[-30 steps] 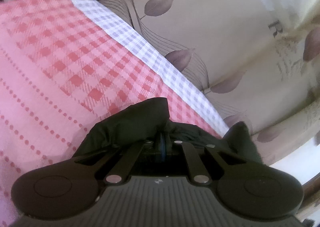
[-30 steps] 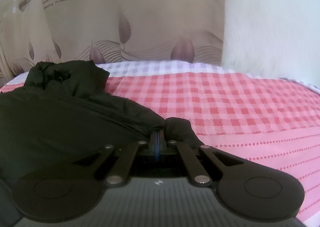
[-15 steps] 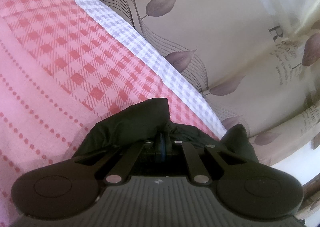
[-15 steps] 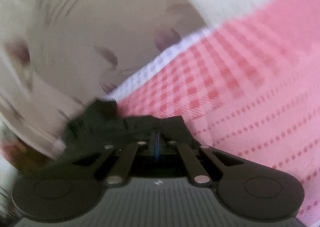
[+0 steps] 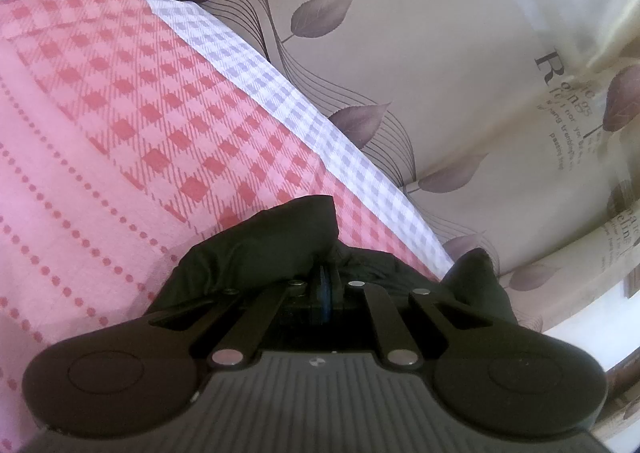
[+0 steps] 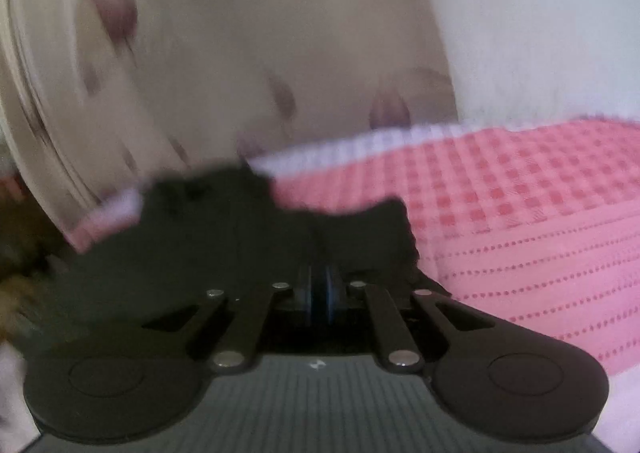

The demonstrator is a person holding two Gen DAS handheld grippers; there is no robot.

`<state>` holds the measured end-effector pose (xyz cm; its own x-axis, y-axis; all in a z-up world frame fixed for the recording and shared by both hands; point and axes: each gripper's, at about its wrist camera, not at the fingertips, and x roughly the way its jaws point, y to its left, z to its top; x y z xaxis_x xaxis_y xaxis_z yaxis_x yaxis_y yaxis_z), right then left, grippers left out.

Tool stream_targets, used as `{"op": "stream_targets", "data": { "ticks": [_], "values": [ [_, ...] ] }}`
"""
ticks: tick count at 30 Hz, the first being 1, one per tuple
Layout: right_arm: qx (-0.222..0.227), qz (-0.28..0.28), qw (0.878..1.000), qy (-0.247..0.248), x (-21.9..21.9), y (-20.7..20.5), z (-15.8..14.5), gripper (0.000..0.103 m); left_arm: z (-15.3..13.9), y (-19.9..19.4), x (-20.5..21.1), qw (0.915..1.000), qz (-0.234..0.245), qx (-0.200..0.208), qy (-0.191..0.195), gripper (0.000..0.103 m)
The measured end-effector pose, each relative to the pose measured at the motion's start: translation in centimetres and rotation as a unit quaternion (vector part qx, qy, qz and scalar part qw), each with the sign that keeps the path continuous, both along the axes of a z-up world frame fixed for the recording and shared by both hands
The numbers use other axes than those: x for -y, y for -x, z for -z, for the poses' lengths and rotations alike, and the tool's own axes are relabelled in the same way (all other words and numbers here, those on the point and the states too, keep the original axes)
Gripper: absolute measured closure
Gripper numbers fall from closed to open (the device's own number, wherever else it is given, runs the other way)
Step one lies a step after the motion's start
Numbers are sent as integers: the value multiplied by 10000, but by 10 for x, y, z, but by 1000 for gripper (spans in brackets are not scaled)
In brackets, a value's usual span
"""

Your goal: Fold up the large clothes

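Black garment (image 5: pixel 272 249): crumpled, bunched on the pink checked sheet (image 5: pixel 120 125), near its white-checked edge; partly blurred in the right view.

I am in a home bedroom: a pink checked bedsheet (image 5: pixel 120 125) spreads before leaf-printed beige curtains (image 5: pixel 440 53).

One black garment (image 5: pixel 272 245), two grippers, left (image 5: pixel 326 285) and right (image 6: pixel 320 289), one pink checked bedsheet (image 5: pixel 100 113), one leaf-print curtain (image 5: pixel 440 53) at twelve o'clock
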<state>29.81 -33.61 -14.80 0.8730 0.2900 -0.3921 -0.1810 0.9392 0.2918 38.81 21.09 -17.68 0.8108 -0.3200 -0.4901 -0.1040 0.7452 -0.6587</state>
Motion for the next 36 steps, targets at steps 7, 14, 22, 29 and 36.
{"op": "stream_targets", "data": {
  "ticks": [7,14,22,29,36],
  "values": [
    [19,305,9935,1096,-22,-6,19,100,0,-1,1,10000,-12,5,-56,92],
    [203,504,9736,2217,-47,-6,22,100,0,-2,3,9998,-14,-30,-175,92],
    [289,653,9652,2515,-55,-4,21,99,-33,14,-28,9950,693,331,643,13],
    [321,681,9637,2562,-58,-4,22,99,-59,13,-73,9859,1559,145,-588,0],
    [360,717,9614,2630,-60,-3,22,99,-15,-5,-83,9631,2676,-194,209,4]
  ]
}}
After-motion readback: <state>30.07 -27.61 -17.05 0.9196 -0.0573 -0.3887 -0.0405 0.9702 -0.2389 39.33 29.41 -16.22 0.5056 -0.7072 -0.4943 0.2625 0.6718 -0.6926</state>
